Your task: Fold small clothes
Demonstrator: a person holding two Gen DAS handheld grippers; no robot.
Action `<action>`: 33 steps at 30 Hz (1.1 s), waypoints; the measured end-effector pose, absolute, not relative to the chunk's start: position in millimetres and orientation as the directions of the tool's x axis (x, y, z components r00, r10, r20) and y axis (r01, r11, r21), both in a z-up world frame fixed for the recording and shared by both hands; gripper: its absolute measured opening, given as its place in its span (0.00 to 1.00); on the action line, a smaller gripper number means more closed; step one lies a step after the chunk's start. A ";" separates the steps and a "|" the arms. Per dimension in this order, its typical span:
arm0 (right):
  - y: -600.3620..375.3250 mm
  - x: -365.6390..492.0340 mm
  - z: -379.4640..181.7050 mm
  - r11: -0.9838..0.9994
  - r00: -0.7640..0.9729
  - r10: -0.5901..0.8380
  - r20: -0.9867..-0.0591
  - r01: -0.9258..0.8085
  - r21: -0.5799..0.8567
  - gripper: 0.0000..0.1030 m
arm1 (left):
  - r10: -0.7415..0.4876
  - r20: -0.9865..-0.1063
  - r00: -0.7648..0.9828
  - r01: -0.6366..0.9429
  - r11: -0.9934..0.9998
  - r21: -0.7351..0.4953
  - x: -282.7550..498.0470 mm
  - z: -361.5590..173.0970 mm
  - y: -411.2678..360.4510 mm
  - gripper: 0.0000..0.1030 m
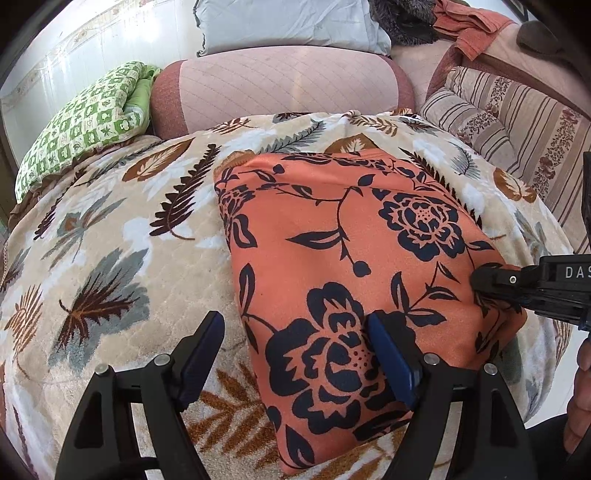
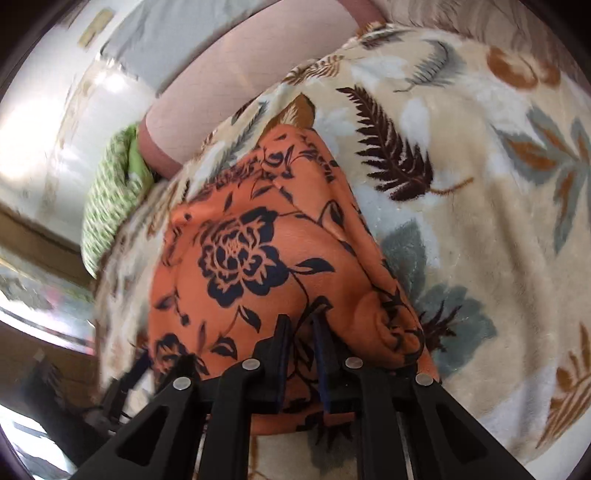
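An orange garment with a dark blue flower print [image 1: 351, 266] lies folded on a leaf-patterned blanket [image 1: 110, 258]. My left gripper [image 1: 295, 332] is open over the garment's near left edge, its right finger over the cloth and its left finger over the blanket. My right gripper [image 1: 480, 278] comes in from the right and is shut on the garment's right edge. In the right wrist view the garment [image 2: 258, 258] is pinched between the fingers of the right gripper [image 2: 301, 325], and the cloth bunches up around them.
A pink quilted cushion [image 1: 280, 81] and a grey pillow [image 1: 288, 22] lie at the back. A green checked quilt [image 1: 85, 122] sits at the back left. Striped bedding [image 1: 517, 122] lies at the right. A hand [image 1: 581, 398] shows at the right edge.
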State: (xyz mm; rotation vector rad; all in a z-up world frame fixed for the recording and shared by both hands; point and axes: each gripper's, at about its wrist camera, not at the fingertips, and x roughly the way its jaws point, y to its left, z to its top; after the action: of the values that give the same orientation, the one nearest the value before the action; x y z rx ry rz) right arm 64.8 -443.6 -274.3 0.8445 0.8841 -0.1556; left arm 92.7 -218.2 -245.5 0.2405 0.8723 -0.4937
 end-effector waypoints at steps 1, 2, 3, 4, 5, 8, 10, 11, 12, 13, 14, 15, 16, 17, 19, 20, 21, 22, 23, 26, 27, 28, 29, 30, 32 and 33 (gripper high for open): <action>-444.7 64.1 -273.7 0.676 0.647 0.219 -0.730 0.439 0.592 0.16 | -0.314 -0.781 0.540 0.507 0.862 0.004 92.6 -245.4 -218.2 0.78; -445.1 63.7 -274.1 0.677 0.647 0.222 -0.729 0.436 0.594 0.16 | -0.314 -0.780 0.541 0.506 0.863 0.004 92.3 -245.2 -217.6 0.78; -445.5 62.2 -274.0 0.673 0.652 0.226 -0.724 0.433 0.600 0.16 | -0.314 -0.780 0.541 0.505 0.863 0.003 91.9 -244.9 -216.8 0.78; -446.4 60.9 -273.6 0.671 0.654 0.230 -0.721 0.430 0.604 0.16 | -0.315 -0.779 0.542 0.504 0.864 0.001 91.5 -244.2 -216.0 0.78; -446.7 59.1 -271.9 0.672 0.658 0.233 -0.716 0.424 0.608 0.16 | -0.316 -0.779 0.542 0.503 0.864 -0.001 91.0 -243.6 -215.8 0.78; -445.3 52.8 -262.0 0.674 0.697 0.229 -0.680 0.391 0.627 0.16 | -0.317 -0.776 0.545 0.503 0.864 0.000 90.2 -240.3 -214.7 0.78; -446.2 48.9 -253.2 0.683 0.735 0.210 -0.645 0.361 0.635 0.18 | -0.317 -0.776 0.546 0.503 0.864 0.001 89.6 -238.0 -215.1 0.78; -447.8 46.5 -248.3 0.687 0.755 0.195 -0.626 0.349 0.637 0.27 | -0.318 -0.774 0.547 0.504 0.864 0.002 89.4 -236.4 -215.2 0.78; -449.2 43.7 -243.6 0.690 0.775 0.179 -0.607 0.341 0.639 0.36 | -0.319 -0.773 0.548 0.505 0.863 0.003 89.2 -235.1 -215.3 0.78; -450.1 42.7 -240.9 0.689 0.786 0.167 -0.595 0.338 0.641 0.67 | -0.320 -0.772 0.549 0.506 0.863 0.002 88.7 -233.4 -215.4 0.78; -452.0 40.4 -238.3 0.682 0.802 0.155 -0.577 0.336 0.650 0.78 | -0.325 -0.770 0.549 0.508 0.862 -0.002 88.6 -231.0 -215.4 0.78; -454.8 34.4 -234.1 0.671 0.830 0.130 -0.543 0.330 0.665 0.78 | -0.331 -0.768 0.548 0.510 0.860 -0.007 88.6 -229.2 -215.1 0.78; -456.6 30.5 -230.5 0.669 0.846 0.117 -0.520 0.319 0.671 0.78 | -0.337 -0.765 0.549 0.511 0.859 -0.012 88.6 -226.9 -214.6 0.78; -458.5 28.1 -227.5 0.674 0.857 0.106 -0.505 0.311 0.670 0.78 | -0.341 -0.761 0.552 0.512 0.859 -0.014 88.4 -224.2 -214.6 0.78; -463.6 27.0 -225.9 0.675 0.857 0.087 -0.508 0.324 0.663 0.78 | -0.349 -0.756 0.554 0.516 0.857 -0.018 88.7 -220.3 -214.6 0.78; -466.0 28.8 -225.8 0.666 0.856 0.093 -0.509 0.327 0.671 0.78 | -0.352 -0.754 0.555 0.517 0.856 -0.019 89.2 -218.9 -214.6 0.78; -468.3 29.3 -227.0 0.657 0.855 0.103 -0.509 0.325 0.680 0.78 | -0.353 -0.753 0.556 0.518 0.855 -0.019 89.9 -217.9 -214.5 0.78; -471.1 29.8 -227.8 0.649 0.854 0.109 -0.509 0.326 0.687 0.78 | -0.354 -0.752 0.556 0.517 0.856 -0.020 90.4 -217.1 -214.3 0.78; -474.4 29.5 -228.6 0.642 0.854 0.109 -0.509 0.331 0.692 0.78 | -0.354 -0.752 0.556 0.516 0.857 -0.022 91.1 -216.6 -214.0 0.78; -479.6 30.7 -229.3 0.634 0.857 0.108 -0.505 0.332 0.699 0.78 | -0.354 -0.753 0.555 0.510 0.860 -0.029 93.4 -216.4 -213.1 0.78; -481.3 31.5 -228.9 0.634 0.857 0.102 -0.505 0.335 0.697 0.78 | -0.354 -0.754 0.554 0.508 0.861 -0.030 94.7 -216.5 -212.9 0.78; -483.1 32.4 -229.6 0.634 0.857 0.099 -0.505 0.337 0.696 0.78 | -0.354 -0.754 0.554 0.508 0.861 -0.030 96.0 -216.5 -212.7 0.78; -485.0 33.7 -230.4 0.632 0.857 0.101 -0.506 0.338 0.697 0.78 | -0.352 -0.754 0.554 0.506 0.862 -0.030 97.4 -216.5 -212.4 0.78; -486.4 34.7 -230.8 0.629 0.857 0.103 -0.506 0.338 0.700 0.78 | -0.351 -0.754 0.555 0.504 0.863 -0.031 98.3 -216.5 -212.0 0.78; -488.5 35.5 -231.8 0.624 0.857 0.109 -0.504 0.335 0.705 0.78 | -0.352 -0.756 0.552 0.499 0.866 -0.038 100.7 -216.8 -210.8 0.79; -489.9 36.0 -232.4 0.624 0.856 0.112 -0.504 0.335 0.706 0.78 | -0.354 -0.757 0.549 0.497 0.866 -0.045 102.0 -217.2 -210.2 0.80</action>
State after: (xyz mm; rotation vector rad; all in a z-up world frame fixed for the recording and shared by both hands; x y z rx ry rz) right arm 36.0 -489.9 -232.4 0.8990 0.5457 -0.1355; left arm 102.0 -210.2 -217.2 0.1829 0.8516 -0.5074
